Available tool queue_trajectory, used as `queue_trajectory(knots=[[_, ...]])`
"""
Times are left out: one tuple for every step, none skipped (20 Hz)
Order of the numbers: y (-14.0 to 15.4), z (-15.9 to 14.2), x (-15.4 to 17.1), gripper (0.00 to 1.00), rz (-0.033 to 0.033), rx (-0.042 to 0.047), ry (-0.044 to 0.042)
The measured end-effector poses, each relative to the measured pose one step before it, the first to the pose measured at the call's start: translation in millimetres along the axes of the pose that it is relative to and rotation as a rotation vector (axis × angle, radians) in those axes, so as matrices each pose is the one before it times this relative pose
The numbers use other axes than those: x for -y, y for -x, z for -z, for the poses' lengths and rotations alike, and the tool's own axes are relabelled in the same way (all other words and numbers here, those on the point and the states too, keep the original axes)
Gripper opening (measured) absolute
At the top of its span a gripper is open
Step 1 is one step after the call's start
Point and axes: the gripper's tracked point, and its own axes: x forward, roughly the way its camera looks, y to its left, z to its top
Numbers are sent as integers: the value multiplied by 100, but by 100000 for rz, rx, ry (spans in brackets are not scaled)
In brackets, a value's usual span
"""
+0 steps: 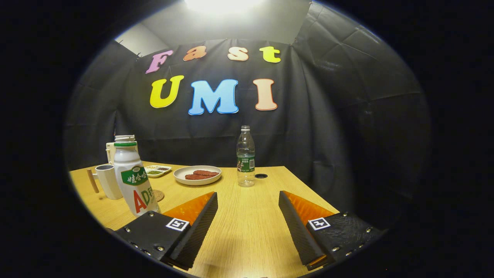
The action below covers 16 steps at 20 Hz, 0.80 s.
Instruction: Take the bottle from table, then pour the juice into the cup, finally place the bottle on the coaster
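Observation:
A white juice bottle (133, 179) with a green cap and a green and red label stands upright on the wooden table (247, 216), just left of my left finger (200, 216) and outside the gap. Behind it and further left sits a white cup (108, 180) with a wooden handle. A round brown coaster (158, 195) peeks out from behind the bottle's right side. My gripper (247, 200) hangs low over the table, open, with only bare tabletop between its fingers.
A clear water bottle (246, 156) stands beyond the fingers, near the table's far edge. A white plate (197, 175) with dark red food lies left of it, with a small sauce dish (157, 170) beside it. A white container (124, 139) stands behind the cup. A dark hole (261, 176) marks the tabletop.

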Motion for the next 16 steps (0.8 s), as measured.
queue_trajectory(knots=[[136,48,117,97,275,899,1110],[54,-217,60,97,388,1197,1378],[57,-101,1,97,425,1569,1426],[113,-226,-15,97,142,2390,1181],[-27,-91,-122,97,-178,1260,140],[177,-115,-7,96,14,343,102],[9,-74,-40,96,-383,559,35],[68,-149,-81,96,-401,425,-196],[134,-197,-154,96,-627,324,395],[103,-419,-108,96,61,451,839],[213,-540,-129,96,5,627,717],[247,-500,-42,96,88,479,-390],[282,-286,-52,96,-109,245,-284],[232,-307,-109,96,-175,-452,-938],[345,-381,-299,96,-1045,-358,-1298],[306,-459,-464,96,-1140,-194,-1192]])
